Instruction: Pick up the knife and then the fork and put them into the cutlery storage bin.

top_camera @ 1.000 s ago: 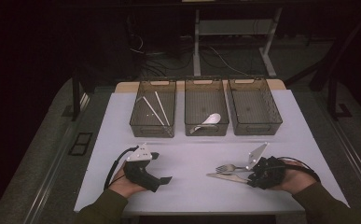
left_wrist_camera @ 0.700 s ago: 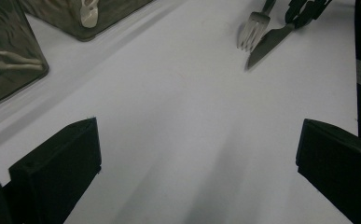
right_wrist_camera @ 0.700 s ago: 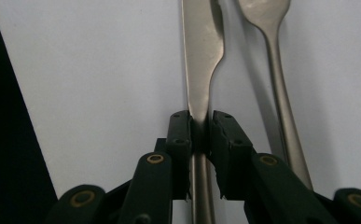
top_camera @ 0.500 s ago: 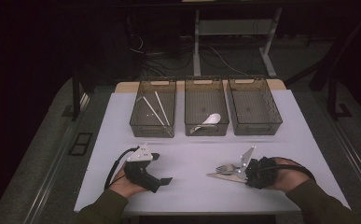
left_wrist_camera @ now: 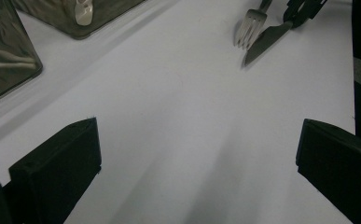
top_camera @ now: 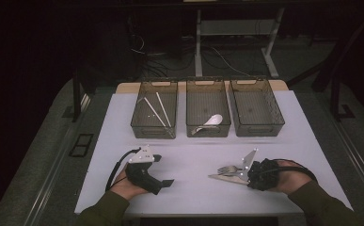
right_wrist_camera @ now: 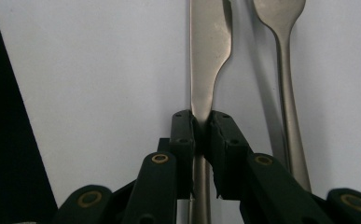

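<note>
Right tool (right_wrist_camera: pixel 201 123) low, clamping knife (right_wrist_camera: pixel 207 56), left tool (top_camera: pixel 163 170) resting spread

The knife (right_wrist_camera: pixel 209 51) and fork (right_wrist_camera: pixel 285 70) look like brushed metal with a dull sheen. The desk (top_camera: pixel 193 188) top is smooth, matt white. The three bins (top_camera: pixel 208 115) along its far edge are translucent smoky plastic. The right hand-held gripper (right_wrist_camera: pixel 201 128) is matt black plastic with brass-coloured rivets.
</note>
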Motion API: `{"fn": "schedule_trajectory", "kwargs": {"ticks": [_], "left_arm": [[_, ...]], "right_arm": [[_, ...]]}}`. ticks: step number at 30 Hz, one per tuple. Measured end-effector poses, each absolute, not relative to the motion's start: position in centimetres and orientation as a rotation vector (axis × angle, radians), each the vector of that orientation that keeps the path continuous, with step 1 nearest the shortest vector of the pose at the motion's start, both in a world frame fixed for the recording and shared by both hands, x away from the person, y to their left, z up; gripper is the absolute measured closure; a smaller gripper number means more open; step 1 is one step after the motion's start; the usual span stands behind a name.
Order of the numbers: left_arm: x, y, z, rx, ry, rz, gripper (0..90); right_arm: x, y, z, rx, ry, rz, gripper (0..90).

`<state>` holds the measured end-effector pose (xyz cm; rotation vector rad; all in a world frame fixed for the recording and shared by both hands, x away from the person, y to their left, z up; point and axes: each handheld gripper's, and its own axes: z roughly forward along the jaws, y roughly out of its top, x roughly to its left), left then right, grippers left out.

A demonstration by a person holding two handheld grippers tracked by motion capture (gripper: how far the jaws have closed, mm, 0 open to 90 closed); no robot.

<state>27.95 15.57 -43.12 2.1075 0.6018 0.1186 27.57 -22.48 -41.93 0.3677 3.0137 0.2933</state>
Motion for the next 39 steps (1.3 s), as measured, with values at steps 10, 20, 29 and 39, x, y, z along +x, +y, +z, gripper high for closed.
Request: {"fn": "schedule_trajectory", "kwargs": {"ticks": [10, 20, 29, 39], "left_arm": [[28.0, 15.6, -43.1, 2.102, 0.605, 0.121, 0.0], [28.0, 15.7, -43.1, 2.101, 0.605, 0.125, 0.0], [28.0, 15.8, -43.0, 2.067, 0.602, 0.143, 0.0], [28.1, 15.9, -43.1, 2.056, 0.598, 0.143, 0.0]], "right_arm": [[27.3, -23.0, -41.8, 0.36, 3.036, 0.356, 79.6], [27.3, -23.6, -40.8, 0.409, 3.018, 0.461, 79.6], [28.1, -25.1, -39.5, 0.462, 2.978, 0.552, 79.6], [28.9, -26.2, -38.6, 0.525, 2.929, 0.649, 80.0]]}}
